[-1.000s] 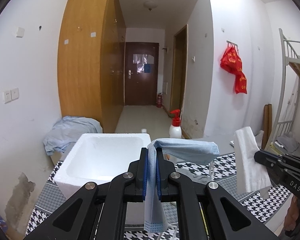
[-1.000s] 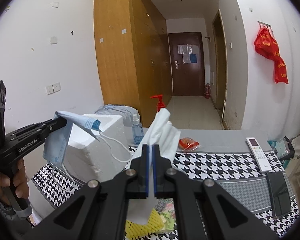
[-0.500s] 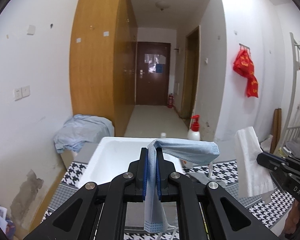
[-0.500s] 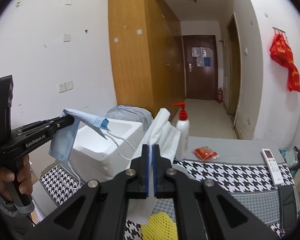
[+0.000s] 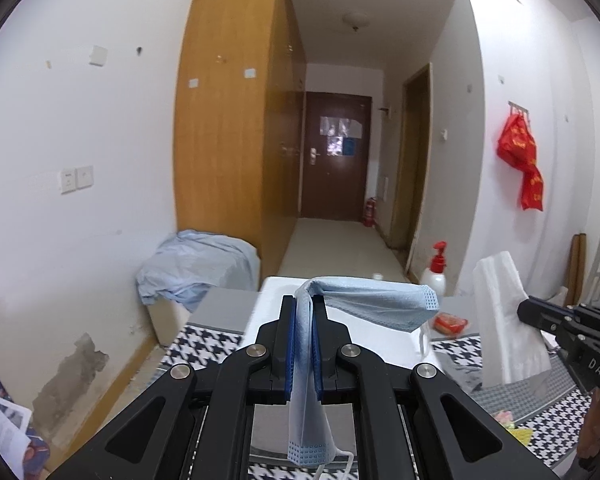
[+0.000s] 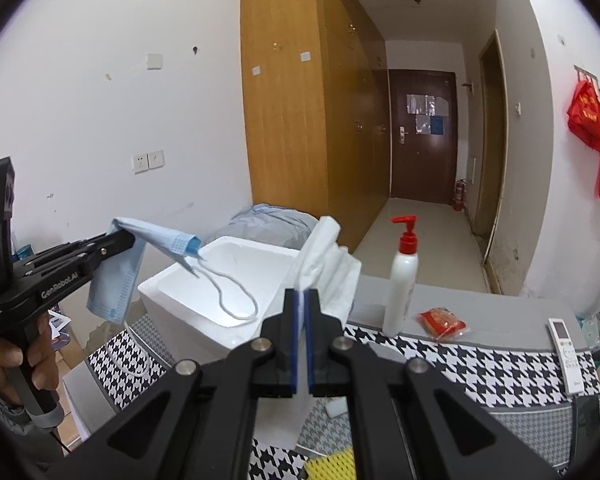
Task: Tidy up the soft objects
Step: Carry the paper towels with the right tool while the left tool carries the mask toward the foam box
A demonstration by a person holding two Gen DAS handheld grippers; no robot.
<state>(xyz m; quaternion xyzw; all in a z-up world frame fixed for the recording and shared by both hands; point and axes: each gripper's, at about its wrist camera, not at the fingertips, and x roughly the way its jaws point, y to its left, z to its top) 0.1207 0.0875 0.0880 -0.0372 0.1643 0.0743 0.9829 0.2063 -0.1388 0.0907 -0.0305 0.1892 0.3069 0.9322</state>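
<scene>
My left gripper (image 5: 303, 308) is shut on a light blue face mask (image 5: 364, 304), which drapes over its fingers above the open white foam box (image 5: 268, 312). In the right wrist view the left gripper (image 6: 126, 238) holds the mask (image 6: 116, 284) left of the foam box (image 6: 228, 284), with its ear loop hanging into the box. My right gripper (image 6: 301, 300) is shut on a white tissue (image 6: 328, 256), held up just right of the box. The tissue (image 5: 504, 320) and right gripper (image 5: 532, 312) also show in the left wrist view.
A white pump bottle with a red top (image 6: 402, 280), a red snack packet (image 6: 442, 320) and a white remote (image 6: 566, 348) lie on the houndstooth-covered table (image 6: 480, 364). A yellow sponge (image 6: 332, 466) lies below my right gripper. A grey-blue cloth heap (image 5: 192, 268) lies by the wall.
Both grippers have risen and moved left with their loads; the mask and tissue sit higher relative to the foam box, and the mask's ear loop now hangs over the box opening.
</scene>
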